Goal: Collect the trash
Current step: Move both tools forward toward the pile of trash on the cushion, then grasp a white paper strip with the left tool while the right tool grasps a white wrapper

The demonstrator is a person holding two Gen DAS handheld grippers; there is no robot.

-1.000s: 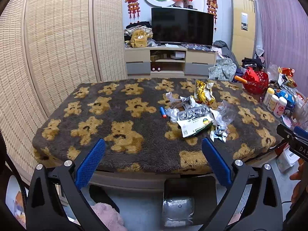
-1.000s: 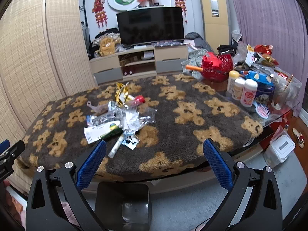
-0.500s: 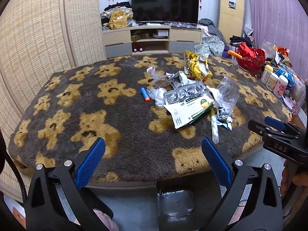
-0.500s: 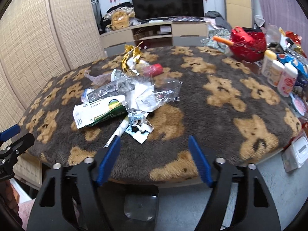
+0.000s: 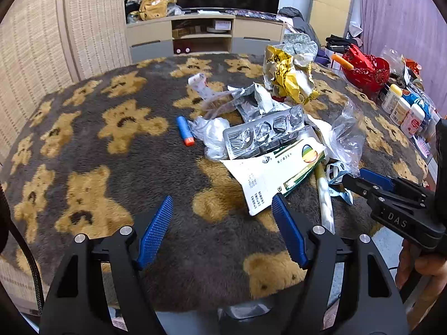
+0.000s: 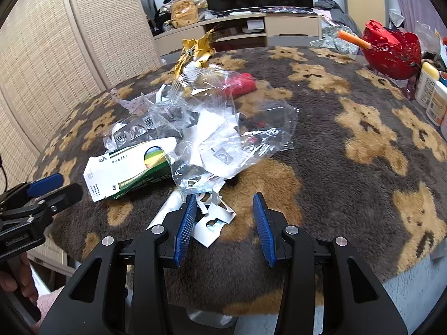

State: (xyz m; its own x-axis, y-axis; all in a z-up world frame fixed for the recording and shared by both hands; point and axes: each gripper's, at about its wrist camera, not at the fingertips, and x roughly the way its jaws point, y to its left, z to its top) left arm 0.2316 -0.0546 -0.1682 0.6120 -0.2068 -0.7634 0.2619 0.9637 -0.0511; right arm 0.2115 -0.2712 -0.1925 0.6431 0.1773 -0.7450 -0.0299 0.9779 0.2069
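A pile of trash lies on the bear-patterned blanket (image 5: 111, 150): a white and green carton (image 5: 279, 171) (image 6: 128, 170), a clear blister tray (image 5: 265, 136), crumpled clear plastic (image 6: 223, 128), a gold wrapper (image 5: 287, 78), a blue foam dart (image 5: 185, 130), a white tube (image 5: 325, 198) and torn paper scraps (image 6: 212, 220). My left gripper (image 5: 223, 212) is open and empty, just short of the carton. My right gripper (image 6: 223, 212) is open and empty, its left finger at the paper scraps.
A red basket (image 6: 391, 50) and several bottles (image 5: 402, 111) stand at the table's right edge. A dark bin (image 6: 209, 318) sits on the floor below the table's near edge. A TV cabinet (image 5: 206, 33) and woven screens (image 5: 42, 42) stand behind.
Both grippers have moved forward and down over the table toward the trash pile. Both jaws have narrowed but stay open.
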